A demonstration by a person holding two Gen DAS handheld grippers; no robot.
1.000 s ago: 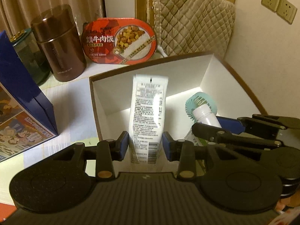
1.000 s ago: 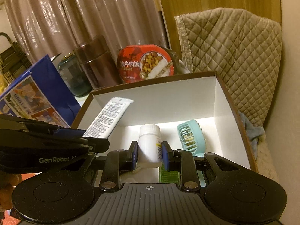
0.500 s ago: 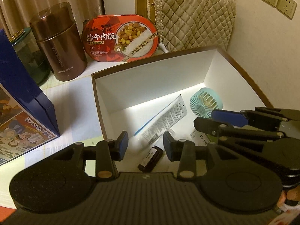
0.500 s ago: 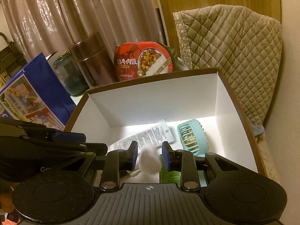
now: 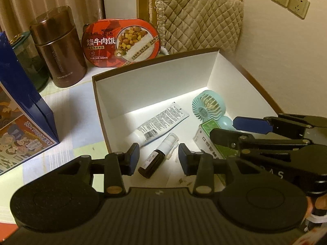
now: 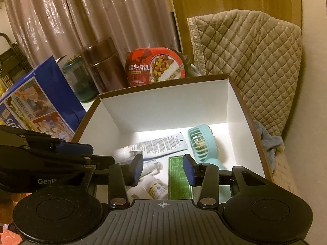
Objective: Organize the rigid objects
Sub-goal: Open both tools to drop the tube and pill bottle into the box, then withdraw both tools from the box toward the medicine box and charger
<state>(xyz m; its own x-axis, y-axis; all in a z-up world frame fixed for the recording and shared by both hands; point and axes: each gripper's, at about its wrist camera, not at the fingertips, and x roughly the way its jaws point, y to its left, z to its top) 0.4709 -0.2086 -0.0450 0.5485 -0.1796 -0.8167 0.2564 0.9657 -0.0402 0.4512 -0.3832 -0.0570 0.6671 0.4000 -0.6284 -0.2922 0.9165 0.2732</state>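
Note:
A cardboard box (image 5: pixel 143 85), white inside and brown outside, holds a white tube (image 5: pixel 159 122), a teal mini fan (image 5: pixel 207 106), a green carton (image 5: pixel 210 140) and a dark bottle with a white cap (image 5: pixel 157 157). Over the box's near edge my left gripper (image 5: pixel 158 159) stands open, holding nothing. The right wrist view shows the same box (image 6: pixel 163 110), with a small white pill bottle (image 6: pixel 155 187) lying on its floor beside the green carton (image 6: pixel 179 177). Above that bottle my right gripper (image 6: pixel 162 169) has its jaws opening, with nothing pressed between them.
Behind the box stand a brown thermos (image 5: pixel 59 49), a green glass jar (image 5: pixel 26 57) and a red ready-meal tray (image 5: pixel 122 42). A blue printed bag (image 5: pixel 20 118) stands at the left. A quilted cover (image 5: pixel 196 20) and the wall close off the right.
The white tube left my left gripper and now lies flat in the box. The white pill bottle slipped out of my right gripper onto the box floor, and those jaws spread apart.

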